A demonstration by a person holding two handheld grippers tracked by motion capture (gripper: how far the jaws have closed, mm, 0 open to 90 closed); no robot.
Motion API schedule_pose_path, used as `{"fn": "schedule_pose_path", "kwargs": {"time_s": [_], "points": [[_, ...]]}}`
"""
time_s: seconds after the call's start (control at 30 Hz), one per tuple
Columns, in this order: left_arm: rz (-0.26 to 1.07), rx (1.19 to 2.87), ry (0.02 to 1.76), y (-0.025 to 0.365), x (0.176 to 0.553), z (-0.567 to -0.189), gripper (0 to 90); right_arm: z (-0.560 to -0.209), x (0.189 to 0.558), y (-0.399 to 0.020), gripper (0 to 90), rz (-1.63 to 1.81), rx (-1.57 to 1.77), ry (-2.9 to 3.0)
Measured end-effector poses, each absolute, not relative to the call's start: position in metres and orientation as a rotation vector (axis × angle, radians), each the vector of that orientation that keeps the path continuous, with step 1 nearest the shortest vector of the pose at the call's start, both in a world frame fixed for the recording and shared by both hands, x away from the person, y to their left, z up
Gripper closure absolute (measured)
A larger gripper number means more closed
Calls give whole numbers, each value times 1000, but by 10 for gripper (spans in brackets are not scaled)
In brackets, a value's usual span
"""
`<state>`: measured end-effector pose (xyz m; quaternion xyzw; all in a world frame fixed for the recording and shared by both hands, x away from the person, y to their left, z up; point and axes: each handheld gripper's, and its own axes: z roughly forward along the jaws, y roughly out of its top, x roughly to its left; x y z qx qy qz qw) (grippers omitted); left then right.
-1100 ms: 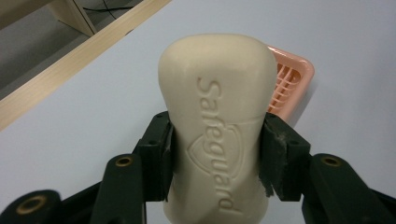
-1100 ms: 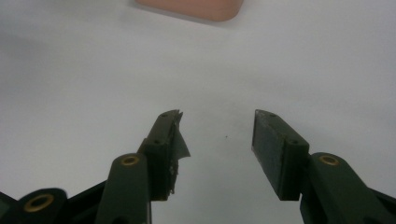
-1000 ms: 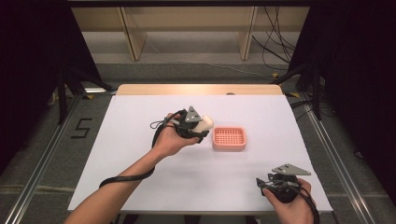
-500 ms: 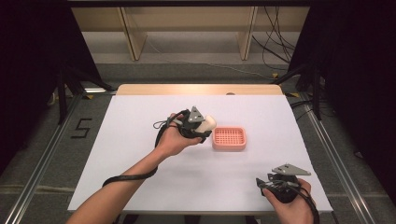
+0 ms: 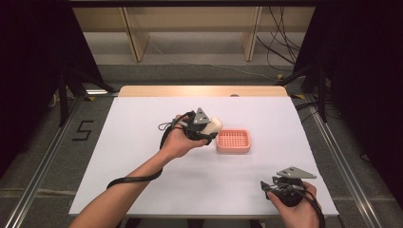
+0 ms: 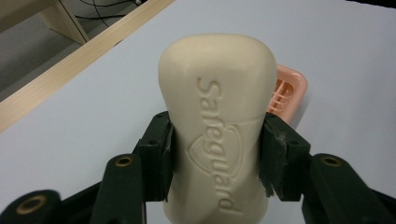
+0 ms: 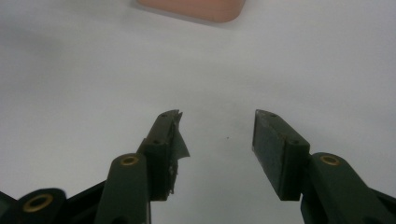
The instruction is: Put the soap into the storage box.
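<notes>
I had the left gripper [image 5: 209,127] up over the middle of the white table [image 5: 142,142], and its two black jaws were clamped on a cream, rounded bar of soap [image 6: 217,126] stamped with the word Safeguard. In the left gripper view the pads pressed on both long sides of the bar at about its middle, so the upper half stood clear above the jaws with the lettering running along its length. From the high view the soap [image 5: 215,125] poked out of the gripper toward the right, just beside the near-left corner of the pink, rectangular plastic soap dish [image 5: 233,141] with a slotted grid floor. The bar was held above the table and I could not tell whether it touched the dish's rim. In the left gripper view the dish [image 6: 287,93] showed just behind the bar, at its right, lying flat on the tabletop.

My right gripper [image 5: 285,187] sat low at the near right corner of the table, well apart from the dish. In the right gripper view its jaws stood wide with bare table between the pads [image 7: 273,154], gripping nothing. A torn flap of pad lining hung off the left jaw. The pink dish's edge [image 7: 191,10] lay ahead at the top of that view.
</notes>
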<state>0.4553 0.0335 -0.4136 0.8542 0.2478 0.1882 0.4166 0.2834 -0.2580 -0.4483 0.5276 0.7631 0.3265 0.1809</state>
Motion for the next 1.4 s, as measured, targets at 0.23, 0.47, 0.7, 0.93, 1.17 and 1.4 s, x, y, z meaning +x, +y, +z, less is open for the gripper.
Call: {"fn": "schedule_pose_path", "kwargs": {"time_s": [0.23, 0.47, 0.7, 0.93, 1.17, 1.4], "points": [[468, 2133, 625, 29, 456, -413, 495, -447, 283, -259, 520, 884, 1483, 2169], [463, 2133, 611, 23, 458, -417, 494, -447, 283, -260, 520, 870, 1474, 2162], [452, 2137, 601, 17, 460, -421, 494, -446, 283, -259, 520, 886, 1488, 2138], [448, 2140, 587, 10, 464, -428, 494, -446, 282, -257, 520, 894, 1537, 2143], [444, 2138, 598, 5, 467, -434, 494, -447, 281, -257, 520, 908, 1543, 2138], [417, 2143, 608, -1, 470, -441, 493, -448, 283, -259, 520, 903, 1478, 2154]]}}
